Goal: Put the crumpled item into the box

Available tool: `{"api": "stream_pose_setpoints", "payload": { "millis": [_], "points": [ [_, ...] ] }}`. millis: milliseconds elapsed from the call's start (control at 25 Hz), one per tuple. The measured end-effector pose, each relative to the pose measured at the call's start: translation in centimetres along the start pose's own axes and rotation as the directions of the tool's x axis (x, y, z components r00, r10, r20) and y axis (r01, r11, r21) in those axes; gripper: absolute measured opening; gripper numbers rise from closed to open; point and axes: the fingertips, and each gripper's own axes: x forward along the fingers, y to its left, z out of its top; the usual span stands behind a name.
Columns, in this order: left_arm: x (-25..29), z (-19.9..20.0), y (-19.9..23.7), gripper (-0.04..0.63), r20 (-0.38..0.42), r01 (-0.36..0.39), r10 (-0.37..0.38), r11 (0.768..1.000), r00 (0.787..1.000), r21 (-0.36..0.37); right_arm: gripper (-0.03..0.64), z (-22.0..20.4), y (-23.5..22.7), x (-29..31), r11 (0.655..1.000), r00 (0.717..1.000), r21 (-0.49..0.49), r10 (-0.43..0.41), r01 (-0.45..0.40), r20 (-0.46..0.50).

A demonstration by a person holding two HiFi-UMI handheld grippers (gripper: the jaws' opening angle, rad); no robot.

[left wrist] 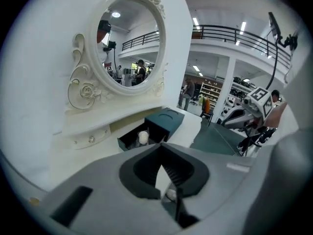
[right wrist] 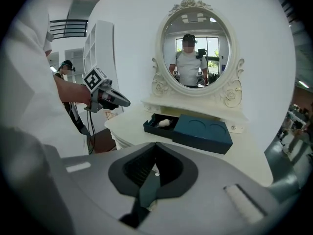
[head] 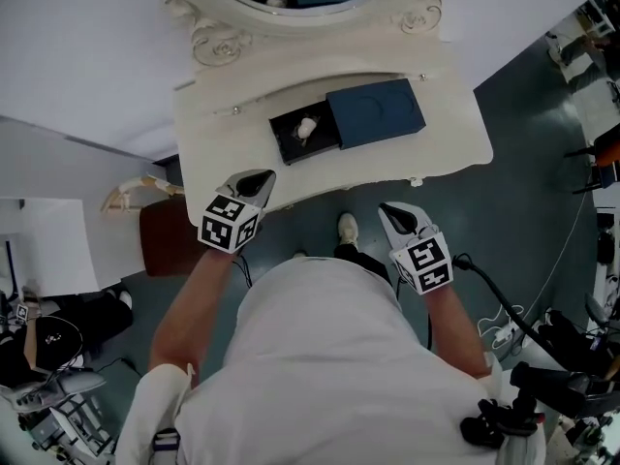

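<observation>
Crumpled item (head: 306, 128) inside the open box (head: 376, 114) — well apart from my left claw (head: 258, 178) and right claw (head: 389, 210), both closed, empty.

The table (head: 232, 163) (left wrist: 91, 155) (right wrist: 244, 153) is a white dressing table with a cream top and a scalloped front edge. A raised shelf (head: 310, 66) (left wrist: 98, 119) (right wrist: 195, 106) runs along its rear edge; small knobs show on the shelf's front face. An oval mirror (head: 223, 37) (left wrist: 129, 43) (right wrist: 198, 53) in an ornate white frame stands on this shelf.

One item lies directly on the top: a dark blue box (head: 373, 114) (left wrist: 164, 121) (right wrist: 200, 131). It sits near the middle of the top, just in front of the shelf. The box is of the sliding type. Its tray (head: 291, 148) (left wrist: 128, 142) (right wrist: 151, 126) is pulled part-way out of the sleeve and rests flat on the top. The sleeve's upper face carries two shallow round recesses.
</observation>
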Motion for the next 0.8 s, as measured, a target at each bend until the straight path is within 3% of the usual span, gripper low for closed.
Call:
{"api": "stream_pose_setpoints", "payload": {
  "millis": [360, 800],
  "points": [
    [-7.7, -2.5, -7.5, 0.000, 0.058, 0.210, -0.211, 0.978, 0.976, 0.021, 0.002, -0.1, 8.1, -1.4, 1.000, 1.000, 0.001, -0.015, 0.014, 0.017],
    [-14.1, -6.8, -12.9, 0.002, 0.052, 0.306, -0.311, 0.948, 0.949, 0.084, 0.000, -1.4, 15.1, -3.3, 1.000, 1.000, -0.016, -0.025, 0.025, 0.011]
  ]
}}
